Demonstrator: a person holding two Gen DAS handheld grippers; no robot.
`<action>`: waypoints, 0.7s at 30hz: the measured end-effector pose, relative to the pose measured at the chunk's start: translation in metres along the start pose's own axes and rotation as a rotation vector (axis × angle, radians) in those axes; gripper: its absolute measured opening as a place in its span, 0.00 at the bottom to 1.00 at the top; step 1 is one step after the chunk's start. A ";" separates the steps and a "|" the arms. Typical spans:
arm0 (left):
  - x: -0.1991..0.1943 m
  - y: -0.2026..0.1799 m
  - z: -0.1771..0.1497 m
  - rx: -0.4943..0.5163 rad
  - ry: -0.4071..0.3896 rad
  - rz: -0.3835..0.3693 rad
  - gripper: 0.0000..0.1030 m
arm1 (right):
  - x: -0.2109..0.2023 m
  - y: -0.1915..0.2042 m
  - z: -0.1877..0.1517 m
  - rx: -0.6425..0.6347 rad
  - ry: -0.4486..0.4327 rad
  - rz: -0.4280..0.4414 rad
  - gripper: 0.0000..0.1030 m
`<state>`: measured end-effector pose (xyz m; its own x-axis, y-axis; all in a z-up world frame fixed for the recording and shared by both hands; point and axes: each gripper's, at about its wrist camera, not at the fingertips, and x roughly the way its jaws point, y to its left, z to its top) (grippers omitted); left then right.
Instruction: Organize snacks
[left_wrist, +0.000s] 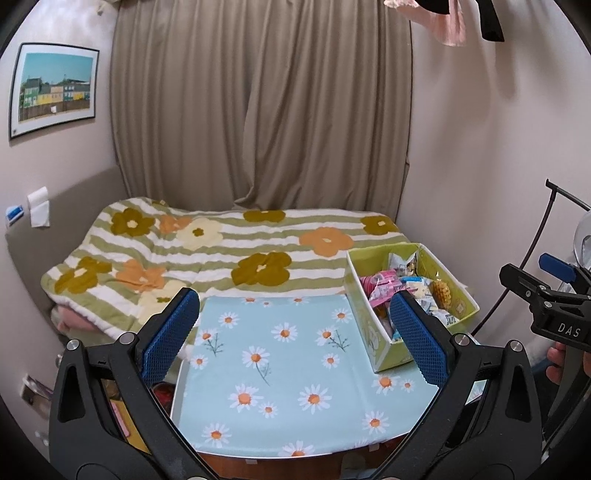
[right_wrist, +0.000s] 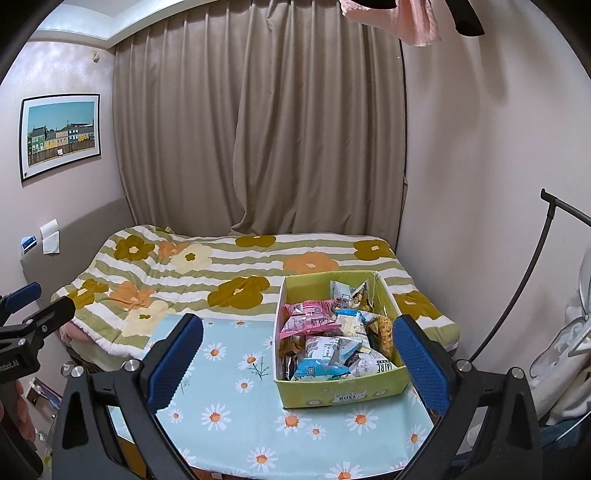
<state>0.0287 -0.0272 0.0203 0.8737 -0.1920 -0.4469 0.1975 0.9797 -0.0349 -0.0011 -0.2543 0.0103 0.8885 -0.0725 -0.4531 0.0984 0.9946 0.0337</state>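
Observation:
A light green cardboard box (right_wrist: 343, 392) stands on the right half of a small table covered with a daisy-print blue cloth (right_wrist: 229, 398). Inside it lie several snack packets: a pink one (right_wrist: 308, 317), blue-and-white ones (right_wrist: 321, 363) and a yellow one (right_wrist: 385, 328). My right gripper (right_wrist: 297, 360) hovers open over the table's near edge, its right pad beside the box's front right corner. My left gripper (left_wrist: 293, 336) is open and empty above the cloth (left_wrist: 280, 373), with the box (left_wrist: 373, 334) just behind its right pad. Neither gripper touches anything.
Behind the table is a bed with a striped flower quilt (left_wrist: 207, 251), then a beige curtain (left_wrist: 258, 110). A black curved stand (right_wrist: 532, 280) and white bags are at the right. Small items lie on the floor left of the table (left_wrist: 33, 391).

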 end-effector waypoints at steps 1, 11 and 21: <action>0.000 0.000 0.000 0.000 0.000 -0.002 1.00 | 0.001 0.000 0.000 0.000 0.001 -0.001 0.99; 0.015 0.000 0.003 -0.003 0.017 0.008 1.00 | 0.007 0.003 0.002 0.004 0.010 0.002 0.99; 0.020 0.004 0.003 -0.005 0.033 0.016 1.00 | 0.015 0.004 -0.002 0.012 0.022 0.006 0.99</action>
<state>0.0478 -0.0276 0.0137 0.8618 -0.1740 -0.4765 0.1808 0.9830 -0.0320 0.0118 -0.2516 0.0021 0.8791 -0.0644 -0.4722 0.0982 0.9940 0.0472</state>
